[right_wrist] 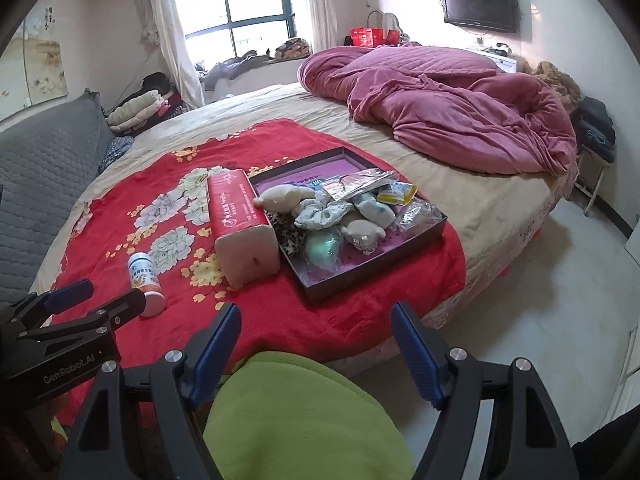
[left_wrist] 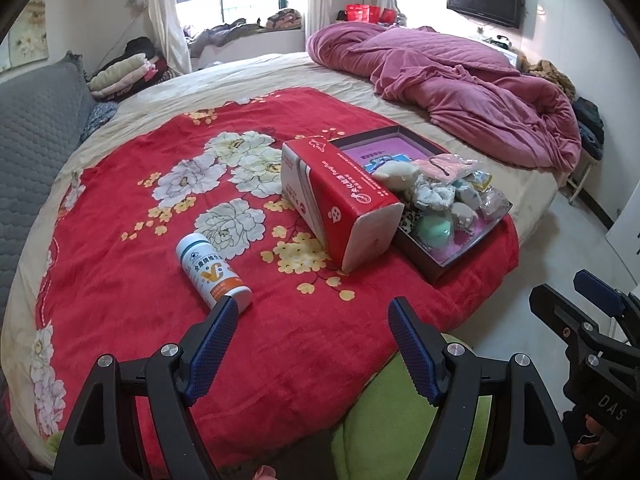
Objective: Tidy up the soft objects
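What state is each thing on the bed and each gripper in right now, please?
Left gripper: jaws open, holding nothing.
Right gripper: jaws open, holding nothing.
Supplement bottle: lying on its side on the red blanket.
Tissue pack: lying tilted against the tray's edge.
Shallow tray: open, piled with soft items.
Plush toy: lying in the tray.
Pink duvet: rumpled, unfolded.

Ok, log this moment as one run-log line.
left hand-held gripper: open, empty | right hand-held gripper: open, empty | soft toys piled in tray | tissue pack beside tray | bottle lying on blanket
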Demonstrator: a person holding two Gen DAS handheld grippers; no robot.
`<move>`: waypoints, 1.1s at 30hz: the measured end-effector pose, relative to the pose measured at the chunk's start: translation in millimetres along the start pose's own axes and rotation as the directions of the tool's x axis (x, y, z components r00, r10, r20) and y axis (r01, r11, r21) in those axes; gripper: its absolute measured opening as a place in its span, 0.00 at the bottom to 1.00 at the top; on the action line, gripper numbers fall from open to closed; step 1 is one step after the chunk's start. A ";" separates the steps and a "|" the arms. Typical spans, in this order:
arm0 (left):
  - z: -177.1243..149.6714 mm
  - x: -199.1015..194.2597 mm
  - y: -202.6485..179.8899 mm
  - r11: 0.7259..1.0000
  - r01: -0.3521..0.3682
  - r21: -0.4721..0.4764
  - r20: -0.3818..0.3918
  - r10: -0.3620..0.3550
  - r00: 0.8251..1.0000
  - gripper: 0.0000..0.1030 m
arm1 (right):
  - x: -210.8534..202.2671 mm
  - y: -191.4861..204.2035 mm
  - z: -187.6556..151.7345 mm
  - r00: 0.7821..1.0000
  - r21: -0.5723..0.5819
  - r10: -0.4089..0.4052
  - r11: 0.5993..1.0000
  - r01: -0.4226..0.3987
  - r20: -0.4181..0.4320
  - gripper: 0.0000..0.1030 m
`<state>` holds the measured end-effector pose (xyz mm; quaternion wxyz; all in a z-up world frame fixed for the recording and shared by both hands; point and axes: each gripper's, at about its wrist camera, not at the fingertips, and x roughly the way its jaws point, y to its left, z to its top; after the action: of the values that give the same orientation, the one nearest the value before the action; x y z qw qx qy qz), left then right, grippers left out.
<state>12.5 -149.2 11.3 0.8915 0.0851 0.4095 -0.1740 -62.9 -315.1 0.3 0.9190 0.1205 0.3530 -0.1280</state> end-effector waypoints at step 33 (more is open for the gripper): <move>-5.5 0.1 -3.8 1.000 0.002 0.003 -0.012 -0.002 1.000 0.76 | 3.0 -1.1 -1.5 1.000 -0.012 0.009 1.000 -0.009 -0.002 0.74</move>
<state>7.2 -151.2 7.7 0.8888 0.0872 0.4144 -0.1751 -62.0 -316.2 -3.0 0.9198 0.1166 0.3543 -0.1217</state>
